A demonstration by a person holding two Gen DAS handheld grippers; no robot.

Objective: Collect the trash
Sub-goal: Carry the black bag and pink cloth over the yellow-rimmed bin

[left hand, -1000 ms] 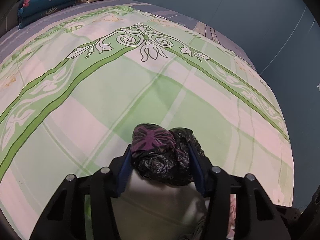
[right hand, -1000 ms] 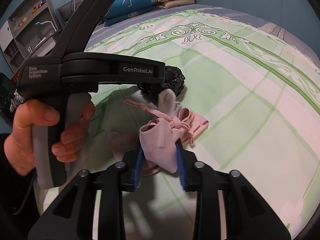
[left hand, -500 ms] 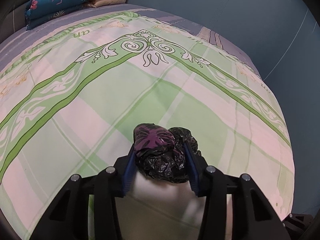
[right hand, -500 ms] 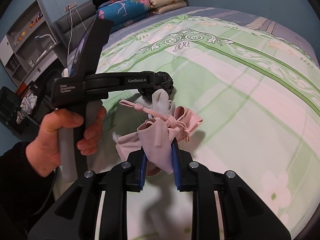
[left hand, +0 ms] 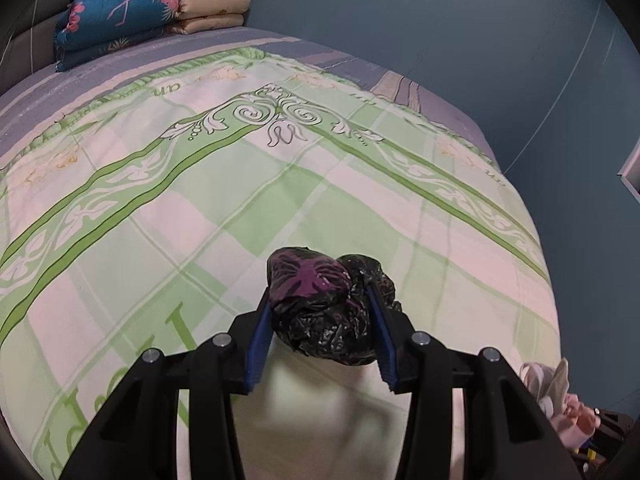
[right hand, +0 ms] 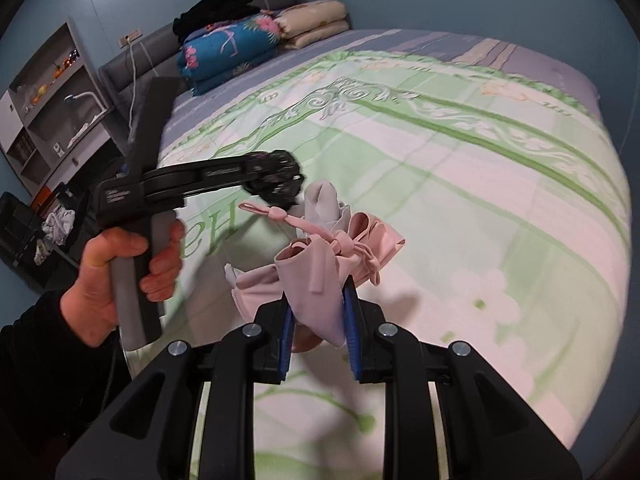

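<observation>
- At about nine o'clock in the right wrist view, a hand (right hand: 120, 276) in a dark sleeve grips the handle of the left gripper (right hand: 276, 188).
- The left gripper (left hand: 320, 312) holds a crumpled black plastic bag (left hand: 332, 320) with a purple patch; its blue pads press the bag's two sides, so the jaws stand fairly narrow around the bundle, raised off the green-and-pink bedspread (left hand: 160, 208).
- The right gripper (right hand: 318, 320) is nearly closed, its pads pinching a pink drawstring cloth bundle (right hand: 320, 276) held above the bedspread (right hand: 480, 208), at about four o'clock from the black bag (right hand: 280, 190).
- Folded quilts (right hand: 240, 48) lie stacked at the head of the bed, around eleven o'clock.
- In the left wrist view the pink bundle (left hand: 560, 404) peeks in at four o'clock.
</observation>
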